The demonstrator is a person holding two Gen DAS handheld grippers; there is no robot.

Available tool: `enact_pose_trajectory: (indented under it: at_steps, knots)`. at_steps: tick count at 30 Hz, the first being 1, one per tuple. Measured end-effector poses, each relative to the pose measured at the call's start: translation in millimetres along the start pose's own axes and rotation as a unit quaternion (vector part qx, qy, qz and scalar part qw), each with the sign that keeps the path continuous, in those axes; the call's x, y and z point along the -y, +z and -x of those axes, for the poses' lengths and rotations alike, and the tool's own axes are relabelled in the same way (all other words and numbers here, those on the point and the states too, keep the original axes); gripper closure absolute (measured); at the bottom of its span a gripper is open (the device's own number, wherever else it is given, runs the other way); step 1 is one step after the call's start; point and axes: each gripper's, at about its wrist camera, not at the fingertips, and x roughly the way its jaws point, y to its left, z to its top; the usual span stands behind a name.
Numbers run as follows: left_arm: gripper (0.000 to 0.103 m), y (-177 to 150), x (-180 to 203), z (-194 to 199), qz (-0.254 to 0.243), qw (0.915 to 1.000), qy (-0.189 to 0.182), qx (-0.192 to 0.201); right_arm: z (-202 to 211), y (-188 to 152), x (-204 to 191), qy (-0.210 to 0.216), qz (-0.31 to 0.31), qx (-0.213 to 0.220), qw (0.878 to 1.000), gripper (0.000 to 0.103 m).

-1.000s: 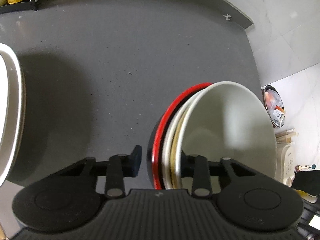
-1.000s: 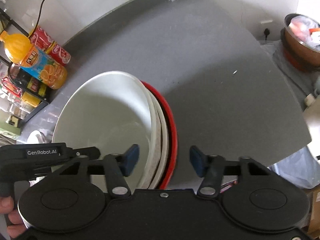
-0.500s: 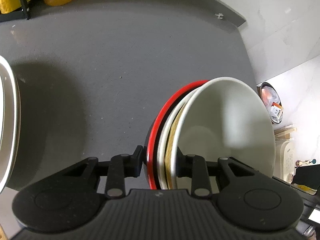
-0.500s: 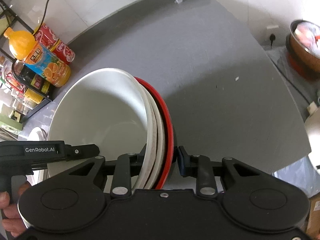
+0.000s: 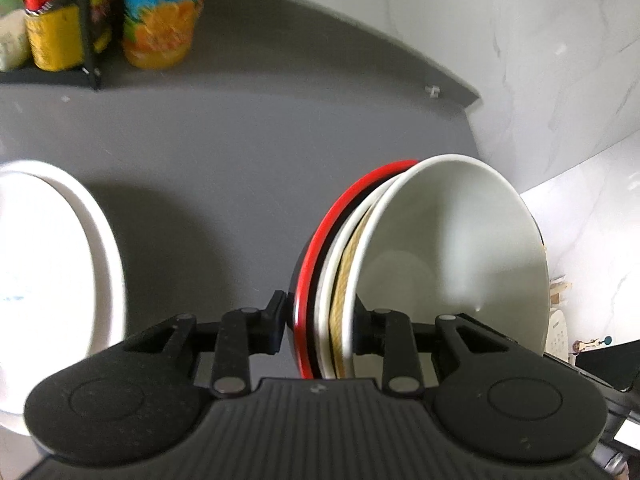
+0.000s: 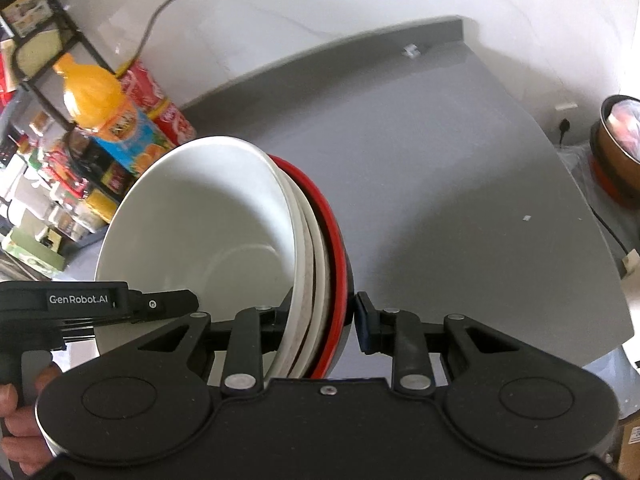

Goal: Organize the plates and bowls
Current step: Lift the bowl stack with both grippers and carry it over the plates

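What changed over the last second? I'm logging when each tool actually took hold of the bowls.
Both tools closed on the stack of bowls: the left tool and right tool, open a second ago, now clamp its rims from opposite sides. The views have shifted, so the stack seems lifted toward the juice bottle. The nesting order and white plate are unchanged.

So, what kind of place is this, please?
Probably a home kitchen: a grey counter against a marble wall, nested bowls, and a juice bottle beside a shelf of groceries.
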Motion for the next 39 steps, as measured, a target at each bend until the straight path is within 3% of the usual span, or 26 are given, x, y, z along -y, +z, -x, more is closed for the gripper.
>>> enact_pose_trajectory:
  at_steps: [12,21,30,39]
  knots:
    - [0.074,10,-94,64,0.009,0.9997,0.006,0.021,-6,-23,-104,0.011,0.024,-0.002,1.0,0.076]
    - [0.074,17,-163,84,0.034,0.999,0.02,0.021,-31,-36,-170,0.021,0.049,-0.022,0.998,0.076]
    - [0.074,22,-210,90,0.04,0.9989,0.021,0.008,-52,-46,-210,0.014,0.055,-0.037,0.998,0.076]
    - [0.074,29,-234,83,0.033,0.9992,0.022,-0.01,-70,-53,-231,0.003,0.039,-0.048,0.998,0.076]
